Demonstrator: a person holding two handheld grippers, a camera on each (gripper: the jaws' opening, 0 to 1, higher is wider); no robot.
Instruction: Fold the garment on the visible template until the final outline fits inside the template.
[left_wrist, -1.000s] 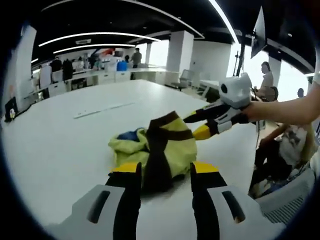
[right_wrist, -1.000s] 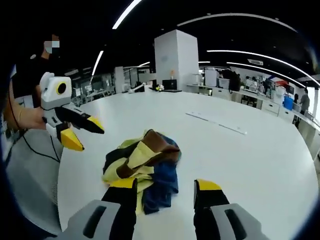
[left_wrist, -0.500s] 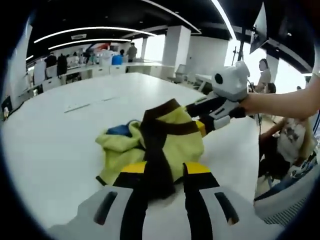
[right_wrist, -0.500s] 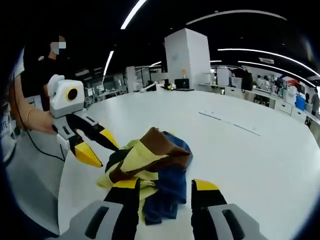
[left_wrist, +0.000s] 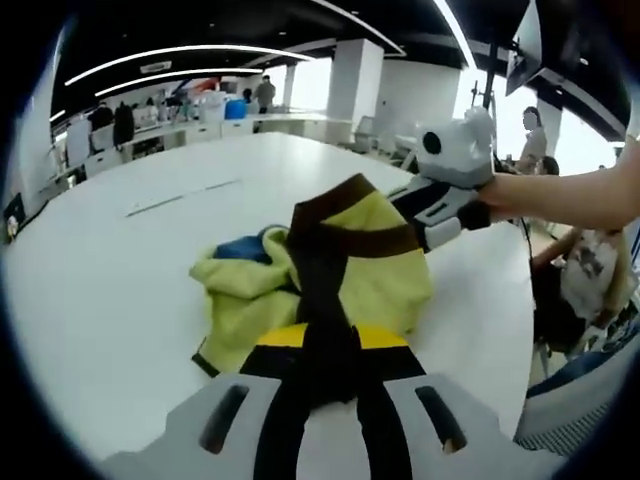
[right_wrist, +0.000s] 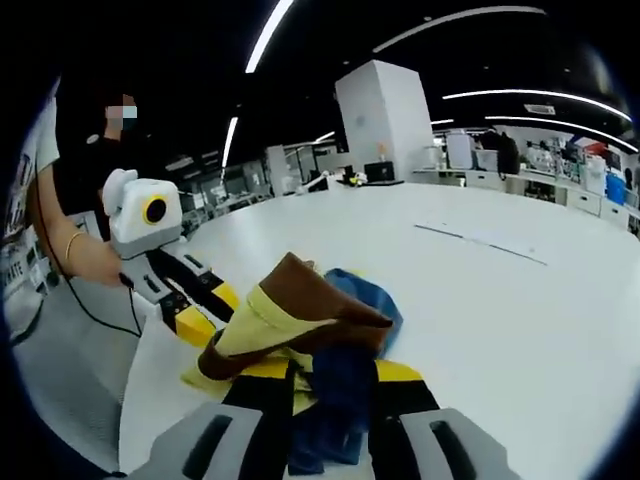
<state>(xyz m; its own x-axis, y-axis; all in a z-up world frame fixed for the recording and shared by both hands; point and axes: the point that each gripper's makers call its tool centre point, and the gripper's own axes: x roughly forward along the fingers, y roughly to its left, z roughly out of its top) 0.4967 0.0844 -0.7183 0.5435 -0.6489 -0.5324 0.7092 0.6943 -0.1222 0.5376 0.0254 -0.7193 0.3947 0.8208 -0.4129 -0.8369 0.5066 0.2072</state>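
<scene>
Lying bunched between both grippers' fingers (left_wrist: 290, 345): the garment (left_wrist: 330, 260).

No text, label, brand, number or sign can be read in either view.

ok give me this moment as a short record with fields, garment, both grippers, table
garment: crumpled yellow, brown and blue garment, bunched in a heap, not folded flat
left gripper: jaws closed on a dark brown band at the garment's near edge
right gripper: jaws closed on the blue part of the garment
table: large white table; garment lies near its edge
template: no outline can be made out around the garment
background: open office with a white pillar
</scene>
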